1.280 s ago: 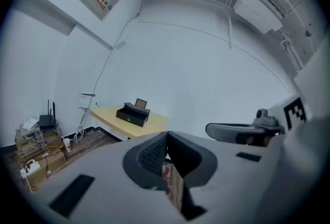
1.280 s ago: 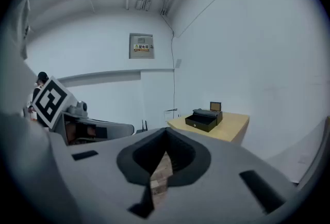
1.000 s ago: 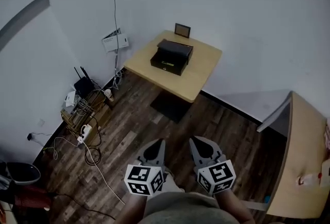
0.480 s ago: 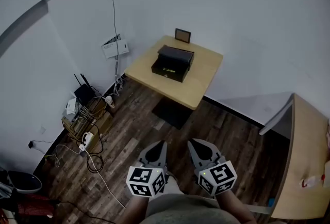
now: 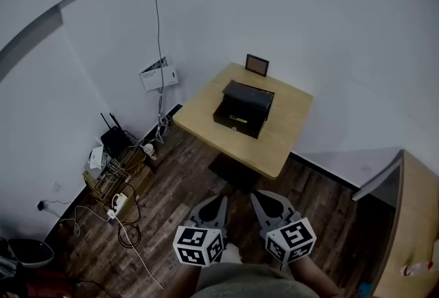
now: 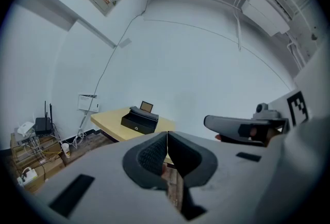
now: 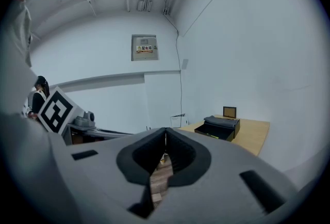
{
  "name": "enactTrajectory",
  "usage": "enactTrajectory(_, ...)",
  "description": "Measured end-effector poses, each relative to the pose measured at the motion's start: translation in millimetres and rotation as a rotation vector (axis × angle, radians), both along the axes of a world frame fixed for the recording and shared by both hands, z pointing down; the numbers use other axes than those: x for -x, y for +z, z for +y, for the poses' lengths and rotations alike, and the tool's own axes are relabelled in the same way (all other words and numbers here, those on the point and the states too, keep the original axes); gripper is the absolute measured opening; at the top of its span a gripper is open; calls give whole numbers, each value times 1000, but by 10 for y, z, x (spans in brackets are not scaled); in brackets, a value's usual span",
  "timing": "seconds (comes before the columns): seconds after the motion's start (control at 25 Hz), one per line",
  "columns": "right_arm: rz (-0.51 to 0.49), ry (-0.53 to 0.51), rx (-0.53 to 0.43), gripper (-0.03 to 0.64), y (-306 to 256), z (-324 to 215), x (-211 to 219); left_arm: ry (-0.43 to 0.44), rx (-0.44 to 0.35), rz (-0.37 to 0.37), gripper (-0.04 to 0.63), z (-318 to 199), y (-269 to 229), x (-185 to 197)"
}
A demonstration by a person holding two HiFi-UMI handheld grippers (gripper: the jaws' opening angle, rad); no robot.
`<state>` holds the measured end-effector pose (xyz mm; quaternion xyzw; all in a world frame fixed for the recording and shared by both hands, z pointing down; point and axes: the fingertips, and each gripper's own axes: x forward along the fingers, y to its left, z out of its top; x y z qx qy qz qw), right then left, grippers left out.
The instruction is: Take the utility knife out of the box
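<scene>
Table (image 5: 291, 128) nearer (floor (image 5: 185, 180) between), box (image 5: 243, 110) mid-top, left hand-held gripper (image 5: 218, 200), right hand-held gripper (image 5: 258, 196) closed.

We find the black box (image 5: 245, 111) standing open near the middle of the desk (image 5: 288, 135), at our 12 o'clock, its lid (image 5: 250, 92) tipped back toward 1 o'clock. Inside, the utility knife (image 5: 240, 119) shows as a slim yellow strip lying flat along the near wall.
</scene>
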<state>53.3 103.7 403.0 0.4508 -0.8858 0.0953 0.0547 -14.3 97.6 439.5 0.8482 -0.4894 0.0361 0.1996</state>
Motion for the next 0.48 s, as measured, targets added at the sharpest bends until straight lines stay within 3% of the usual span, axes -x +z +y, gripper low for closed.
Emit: enactTrajectory(0.48, -1, 39, 10, 0, -108, -1224, 363, 42, 19, -5, 5, -1188, -70, 408)
